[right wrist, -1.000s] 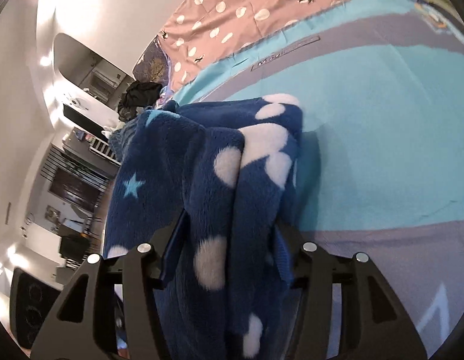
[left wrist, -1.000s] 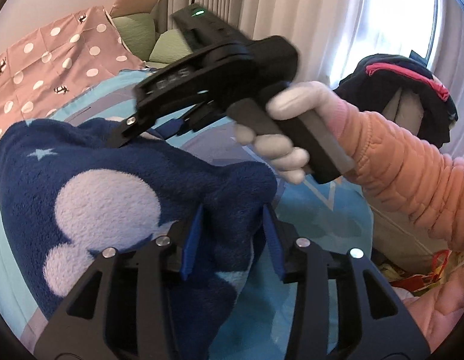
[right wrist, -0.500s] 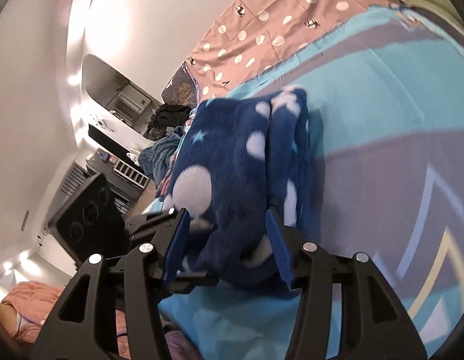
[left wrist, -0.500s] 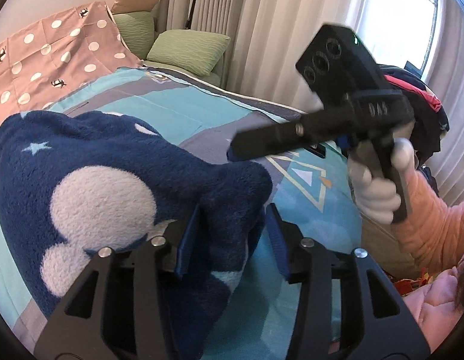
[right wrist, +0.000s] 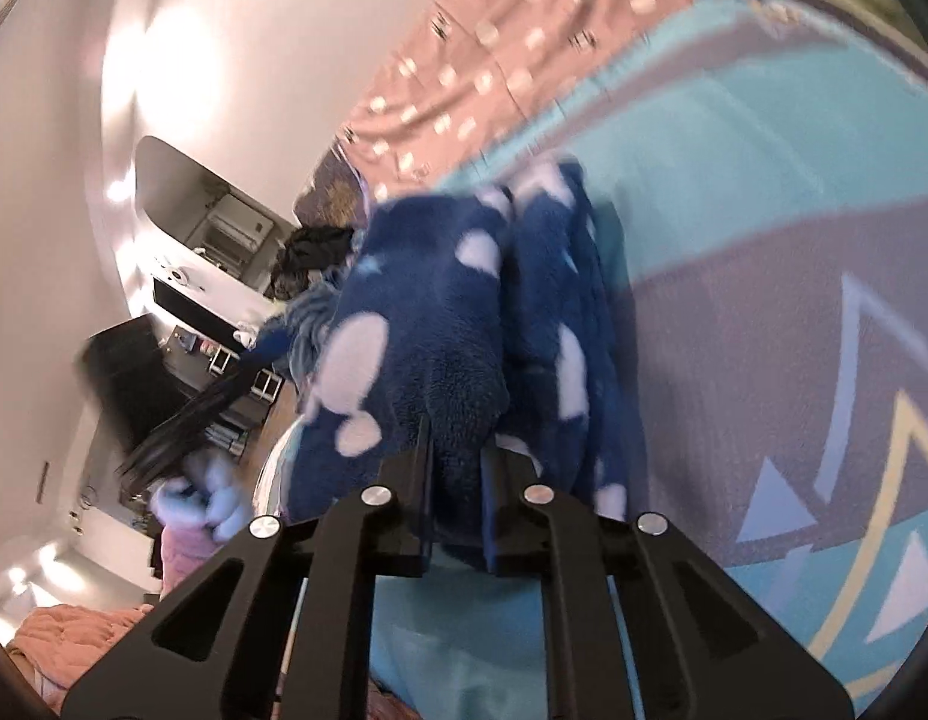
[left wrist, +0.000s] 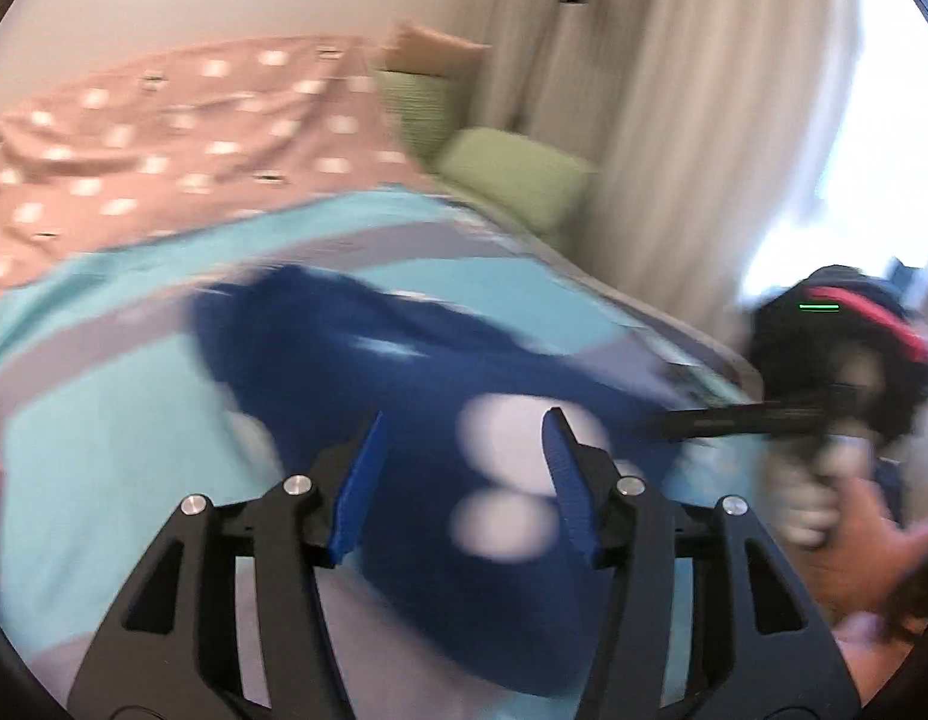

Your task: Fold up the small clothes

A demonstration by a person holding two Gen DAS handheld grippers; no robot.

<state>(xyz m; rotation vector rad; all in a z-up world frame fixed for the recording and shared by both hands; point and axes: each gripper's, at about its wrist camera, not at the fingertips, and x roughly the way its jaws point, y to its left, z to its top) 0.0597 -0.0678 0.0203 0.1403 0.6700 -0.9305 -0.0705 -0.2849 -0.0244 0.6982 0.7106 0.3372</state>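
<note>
My right gripper (right wrist: 455, 450) pinches the fleece (right wrist: 440, 324); my left gripper (left wrist: 461, 474) is spread, seemingly empty despite blur. Mid-fold; next I'd lay it flat.

Your left view is strongly motion-blurred; the bright overexposed window (left wrist: 847, 138) glares at the right. Your right view is sharper, edges curved.

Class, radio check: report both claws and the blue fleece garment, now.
Left claw open, hovering over blue fleece garment. Right claw shut on its edge. Garment bunched on teal bedspread. Nothing in the way.
</note>
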